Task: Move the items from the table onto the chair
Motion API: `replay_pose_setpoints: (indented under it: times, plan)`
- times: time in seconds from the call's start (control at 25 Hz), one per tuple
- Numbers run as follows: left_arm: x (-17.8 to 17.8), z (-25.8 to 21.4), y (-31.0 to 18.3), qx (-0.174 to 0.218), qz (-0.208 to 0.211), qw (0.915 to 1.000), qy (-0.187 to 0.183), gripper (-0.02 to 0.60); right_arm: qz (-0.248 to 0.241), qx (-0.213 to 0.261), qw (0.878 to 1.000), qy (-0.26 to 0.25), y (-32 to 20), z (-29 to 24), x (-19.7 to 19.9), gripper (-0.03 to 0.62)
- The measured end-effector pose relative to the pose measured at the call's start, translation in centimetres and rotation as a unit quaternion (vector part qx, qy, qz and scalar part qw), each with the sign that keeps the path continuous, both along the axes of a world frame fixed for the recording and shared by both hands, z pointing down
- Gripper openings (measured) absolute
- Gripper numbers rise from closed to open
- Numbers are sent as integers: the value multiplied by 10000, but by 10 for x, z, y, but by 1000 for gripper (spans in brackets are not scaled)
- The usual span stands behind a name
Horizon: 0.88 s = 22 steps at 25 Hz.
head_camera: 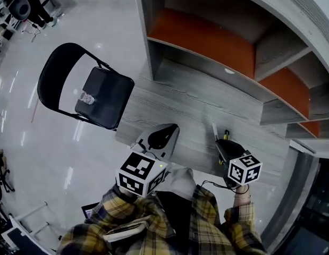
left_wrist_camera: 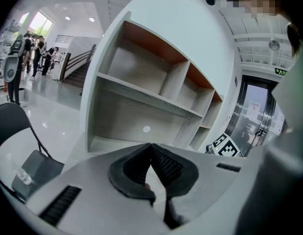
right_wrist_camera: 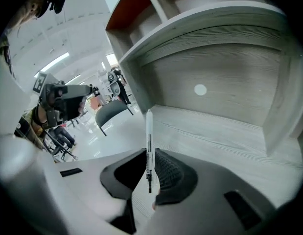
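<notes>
Head view shows a grey wood-grain table [head_camera: 207, 97] below a shelf unit [head_camera: 270, 52] with orange back panels. A glossy pale floor [head_camera: 26, 142] lies at 9 o'clock. The right gripper [head_camera: 220, 139] is clamped on a white pen [head_camera: 214, 130], and the pen's long axis runs along the jaws, tip toward 12 o'clock. The left gripper [head_camera: 172, 127] has its jaws together, with nothing between them. A black folding chair [head_camera: 108, 97] stands at 10 o'clock, just beside the table's edge. It carries a small clear object [head_camera: 88, 97], and open floor lies around it.
</notes>
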State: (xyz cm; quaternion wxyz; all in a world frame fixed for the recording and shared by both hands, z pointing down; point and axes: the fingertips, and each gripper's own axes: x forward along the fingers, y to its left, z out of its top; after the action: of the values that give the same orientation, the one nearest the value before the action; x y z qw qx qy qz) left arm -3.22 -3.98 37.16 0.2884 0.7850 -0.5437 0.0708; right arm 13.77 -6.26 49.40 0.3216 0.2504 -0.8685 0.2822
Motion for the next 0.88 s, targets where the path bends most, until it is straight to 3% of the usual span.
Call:
replay_pose_setpoints:
  times: [0.24, 0.44, 0.68, 0.88]
  plan:
    - [-117, 20, 22, -192, -429, 9988, -135, 5, -588, -199, 9974, -360, 30, 3, -147, 63]
    - [-221, 43, 50, -394, -988, 9941, -197, 5, -1199, -525, 9883, -788, 61, 19, -280, 63]
    - [-311, 69, 103, -684, -1583, 9848, -218, 5, -1798, -983, 9726, -1102, 106, 44, -417, 63]
    - [-372, 96, 144, -884, -2116, 9733, -82, 5, -1793, -1357, 9674, -1169, 133, 82, -513, 63]
